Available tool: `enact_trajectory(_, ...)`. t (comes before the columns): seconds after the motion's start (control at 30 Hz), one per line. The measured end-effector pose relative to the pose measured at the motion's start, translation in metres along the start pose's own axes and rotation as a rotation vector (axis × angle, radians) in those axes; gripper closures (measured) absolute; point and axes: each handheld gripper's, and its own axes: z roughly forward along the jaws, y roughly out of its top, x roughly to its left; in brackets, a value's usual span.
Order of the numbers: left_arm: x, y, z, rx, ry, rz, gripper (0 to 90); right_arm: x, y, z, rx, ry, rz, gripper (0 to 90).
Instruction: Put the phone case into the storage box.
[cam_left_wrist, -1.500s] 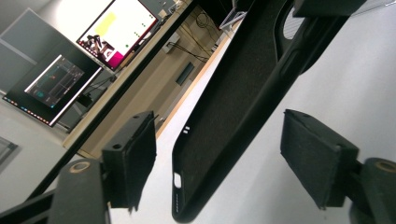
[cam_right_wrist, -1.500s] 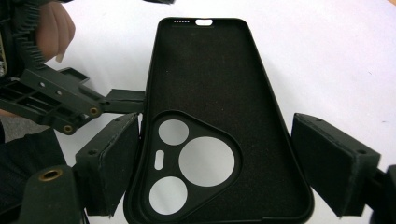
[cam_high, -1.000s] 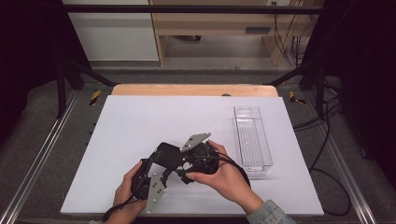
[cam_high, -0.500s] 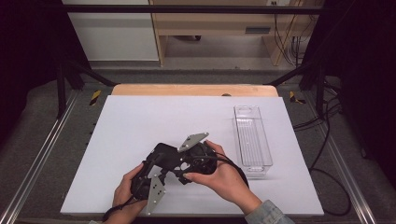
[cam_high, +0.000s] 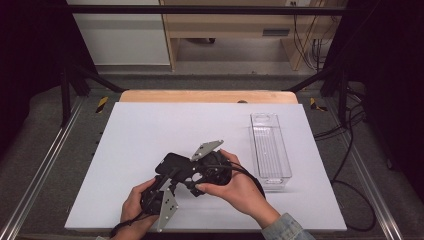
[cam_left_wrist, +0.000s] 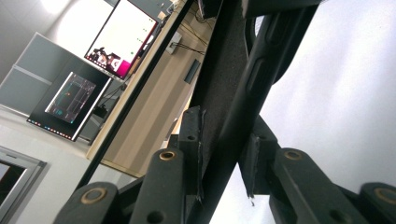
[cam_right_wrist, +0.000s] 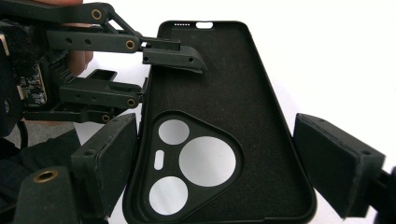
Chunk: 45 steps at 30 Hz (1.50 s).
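The phone case (cam_right_wrist: 224, 121) lies near the front of the white table (cam_high: 150, 130), between the person's two hands, open side up, with the empty clear tray (cam_high: 270, 145) off to its right. The left gripper (cam_left_wrist: 224, 163) has just been closing, and its jaws now pinch one long side wall of the case — one pad inside, one outside. The right gripper (cam_right_wrist: 219, 158) stands wide across the camera end: its left pad looks to touch the wall, while its right pad stands clear of it, so it holds nothing. The risk, as I judge it, lies in that thin grip — the soft wall can bend or slip out if the left hand lifts alone. If the right jaws close off-centre, the case may twist or buckle.
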Motion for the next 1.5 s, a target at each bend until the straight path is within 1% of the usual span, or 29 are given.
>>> enact_trajectory(0.07, -0.001, 0.000, 0.001, 0.007, -0.015, 0.011, 75.4, -0.001, 0.000, 0.000, 0.004, 0.004, 0.000, 15.2)
enact_trajectory(0.17, -0.004, 0.000, 0.002, 0.010, -0.039, 0.033, 79.7, -0.001, 0.001, 0.001, -0.020, 0.002, 0.004, 14.1)
enact_trajectory(0.23, -0.003, 0.000, 0.002, 0.007, -0.045, 0.011, 80.4, -0.002, 0.001, 0.000, -0.044, 0.014, 0.000, 13.2)
enact_trajectory(0.3, -0.001, 0.000, 0.002, 0.006, -0.042, -0.004, 80.4, -0.004, 0.001, -0.001, -0.073, 0.024, 0.019, 9.8)
enact_trajectory(0.37, 0.000, -0.002, 0.002, 0.007, -0.040, -0.020, 80.4, -0.006, 0.001, -0.003, -0.101, 0.019, 0.031, 7.3)
enact_trajectory(0.47, 0.003, -0.006, 0.003, 0.020, -0.038, -0.039, 80.4, -0.008, -0.002, -0.010, -0.149, 0.026, 0.046, 6.8)
enact_trajectory(0.53, 0.004, -0.008, 0.003, 0.029, -0.035, -0.046, 80.4, -0.009, -0.005, -0.015, -0.176, 0.018, 0.043, 5.7)
enact_trajectory(0.7, 0.006, -0.011, 0.005, 0.039, -0.027, -0.068, 80.4, -0.010, -0.013, -0.021, -0.213, 0.003, 0.057, 5.6)
enact_trajectory(0.77, 0.007, -0.012, 0.005, 0.041, -0.024, -0.074, 80.4, -0.012, -0.015, -0.022, -0.215, 0.000, 0.060, 5.5)
enact_trajectory(0.83, 0.008, -0.012, 0.004, 0.044, -0.011, -0.073, 80.4, -0.015, -0.018, -0.021, -0.217, -0.011, 0.065, 5.4)
enact_trajectory(0.9, 0.009, -0.013, 0.002, 0.048, 0.002, -0.083, 80.4, -0.016, -0.022, -0.021, -0.223, -0.024, 0.064, 5.8)
enact_trajectory(1.03, 0.011, -0.015, 0.001, 0.055, 0.004, -0.093, 80.4, -0.017, -0.030, -0.017, -0.217, -0.026, 0.061, 5.4)
enact_trajectory(1.17, 0.013, -0.016, 0.001, 0.050, 0.007, -0.110, 80.3, -0.018, -0.038, -0.012, -0.209, -0.027, 0.057, 6.2)
enact_trajectory(1.27, 0.013, -0.016, 0.001, 0.047, 0.011, -0.113, 80.3, -0.017, -0.043, -0.009, -0.205, -0.005, 0.054, 6.8)
enact_trajectory(1.33, 0.013, -0.016, 0.001, 0.045, 0.008, -0.120, 80.4, -0.016, -0.047, -0.007, -0.207, -0.003, 0.049, 6.8)
enact_trajectory(1.43, 0.014, -0.016, 0.000, 0.041, 0.011, -0.125, 80.4, -0.015, -0.052, -0.003, -0.220, -0.008, 0.057, 6.8)
enact_trajectory(1.5, 0.015, -0.016, -0.001, 0.037, 0.013, -0.128, 80.4, -0.014, -0.057, 0.001, -0.232, -0.028, 0.065, 6.9)
